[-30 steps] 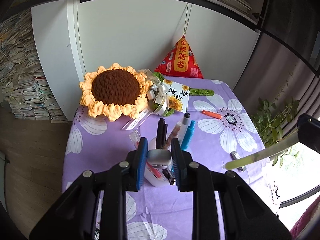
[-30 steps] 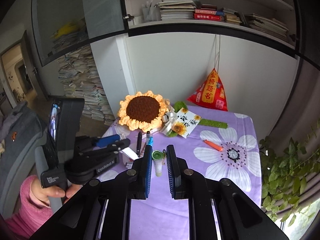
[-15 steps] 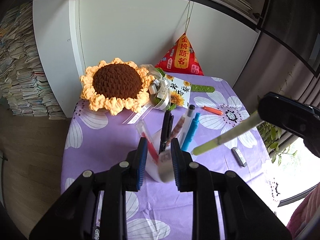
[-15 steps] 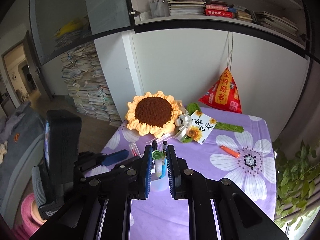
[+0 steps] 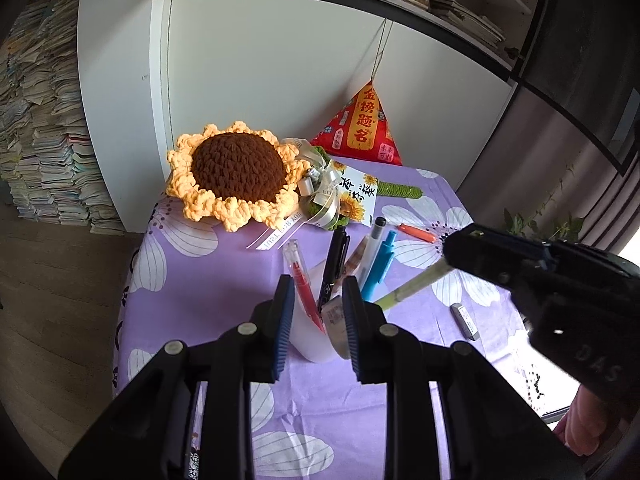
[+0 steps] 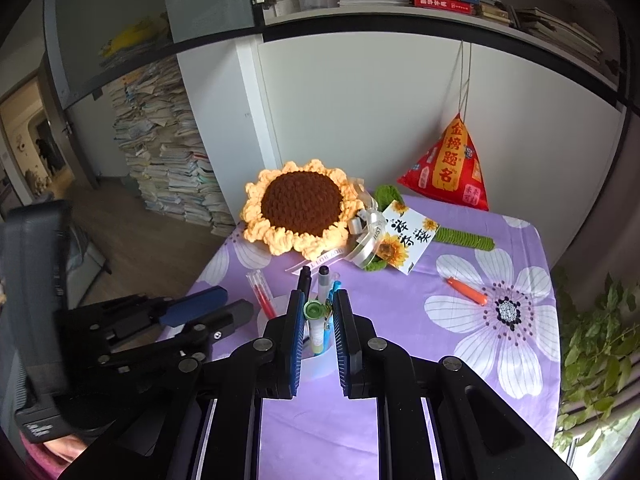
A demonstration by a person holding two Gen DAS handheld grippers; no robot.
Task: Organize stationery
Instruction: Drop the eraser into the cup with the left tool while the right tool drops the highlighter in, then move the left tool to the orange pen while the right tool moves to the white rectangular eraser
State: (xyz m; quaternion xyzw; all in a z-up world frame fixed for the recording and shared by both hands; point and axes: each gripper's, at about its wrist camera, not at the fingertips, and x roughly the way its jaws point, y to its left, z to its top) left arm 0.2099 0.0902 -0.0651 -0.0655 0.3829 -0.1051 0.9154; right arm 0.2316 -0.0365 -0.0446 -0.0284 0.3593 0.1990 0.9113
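The left gripper (image 5: 316,304) has its jaws pinched on the white pen cup (image 5: 310,338), which stands near the middle of the worktop (image 5: 192,280) on its purple flowered cloth. The cup leans a little in that grip, and it is already bristling: a red pen (image 5: 302,278), a black pen (image 5: 334,264), a white marker (image 5: 370,250) with a black cap and a blue pen (image 5: 379,266) all poke out of it. In from the right comes the right gripper (image 6: 316,316), jaws nearly pressed together and clamped on a pale green pen (image 5: 412,286), its green cap (image 6: 313,309) showing between the blue pads. From the left wrist view that pen slants down with its lower tip right at the cup's rim, beside the blue pen; whether it is inside yet I cannot tell. Out on the cloth an orange pen (image 6: 466,291) lies loose on a white flower, well apart from the cup, and a small grey eraser-like block (image 5: 464,321) sits near the right edge. Behind it all a crocheted sunflower (image 6: 302,204) with a ribbon and card rests at the back, with a red triangular pouch (image 6: 448,166) hanging on a string against the white cabinet.
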